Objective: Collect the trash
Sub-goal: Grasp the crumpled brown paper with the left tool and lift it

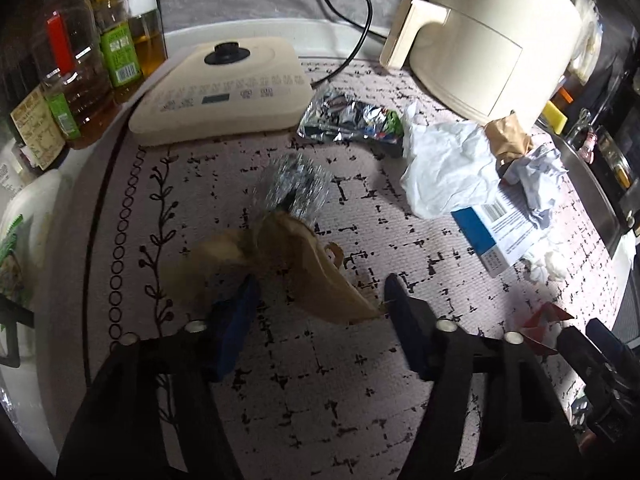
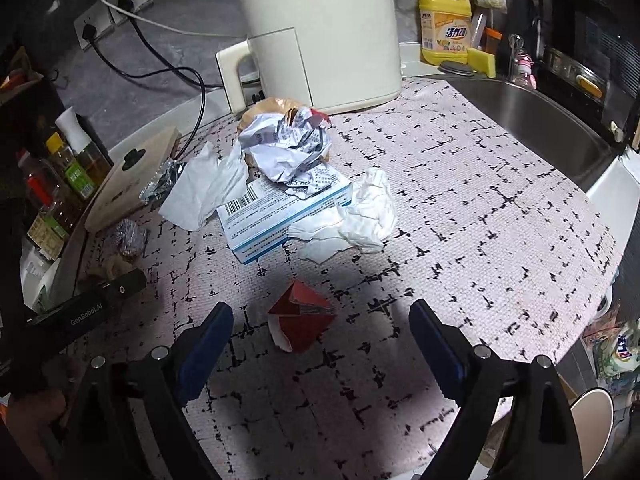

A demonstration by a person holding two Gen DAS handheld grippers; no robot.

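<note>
**Both grippers spread over trash on the patterned mat**

Left gripper (image 1: 320,292): jaws partly spread, not pinching. A crumpled brown paper piece (image 1: 296,264) lies between the blue pads; the left pad (image 1: 236,320) overlaps the paper's edge in the view, contact cannot be told. The right pad (image 1: 404,316) sits just beside the paper's pointed tip, apart from it or barely so. A ball of crumpled foil (image 1: 294,188) is at 12 o'clock of the paper, touching its top end.

Right gripper (image 2: 320,320): jaws wide apart, nothing held. A red folded carton scrap (image 2: 302,320) lies on the mat (image 2: 460,208) between the pads, nearer the left one, clear of both.

Other trash, right wrist view: blue-and-white box (image 2: 280,212) at 12 o'clock of the red scrap, white tissue (image 2: 360,212) touching its right side at 1 o'clock, crumpled printed paper (image 2: 288,148) on top of the box's far end, another white sheet (image 2: 204,188) at 11 o'clock. Silver snack wrapper (image 1: 348,118) is in the left wrist view at 1 o'clock of the foil ball, just beside the cream flat appliance (image 1: 224,88).

Cream air fryer (image 2: 320,28) stands at 12 o'clock behind the pile. Oil bottles (image 1: 76,68) at 10 o'clock in the left view. Sink (image 2: 540,120) at 2 o'clock and yellow detergent bottle (image 2: 444,28) at 1 o'clock in the right view.
</note>
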